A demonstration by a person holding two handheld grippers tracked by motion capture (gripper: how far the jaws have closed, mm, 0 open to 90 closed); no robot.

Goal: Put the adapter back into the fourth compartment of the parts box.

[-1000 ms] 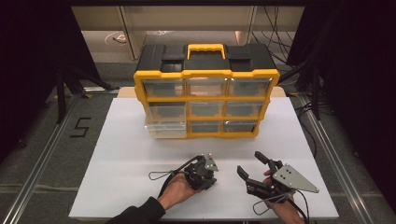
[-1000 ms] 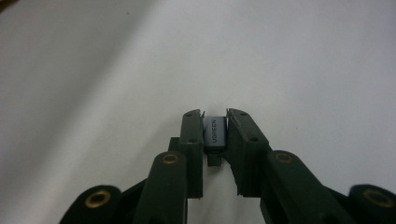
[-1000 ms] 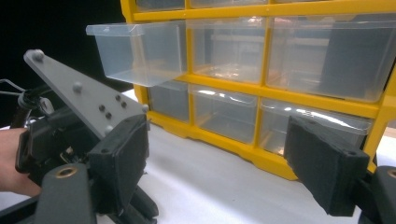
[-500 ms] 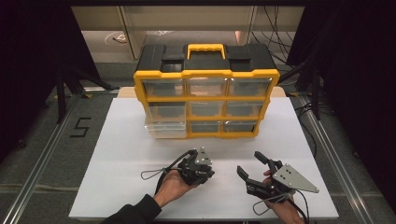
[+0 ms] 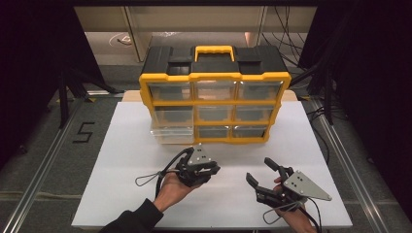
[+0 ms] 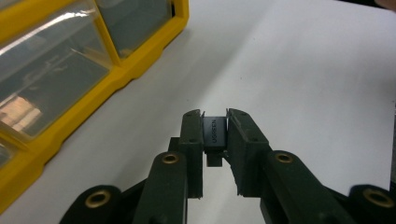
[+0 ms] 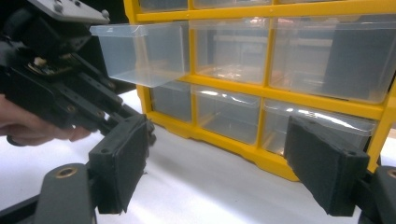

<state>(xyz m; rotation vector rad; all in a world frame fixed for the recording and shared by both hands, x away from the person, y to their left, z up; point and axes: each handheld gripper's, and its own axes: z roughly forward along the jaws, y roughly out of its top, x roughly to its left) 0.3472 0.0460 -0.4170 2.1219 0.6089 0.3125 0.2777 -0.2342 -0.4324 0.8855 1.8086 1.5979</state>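
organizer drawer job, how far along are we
Done: one clear drawer of the yellow organizer stands pulled out, and the left gripper is clamped on a small black part. In hand: that part is held above the white table. Left: likely dropping it in and shutting the drawer. The right gripper waits open.

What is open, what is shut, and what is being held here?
Left tool: shut on a small black part.
Right tool: open, holding nothing.
Middle-left clear drawer: pulled out.
Other drawers: pushed in.
Yellow organizer: upright on the white table.
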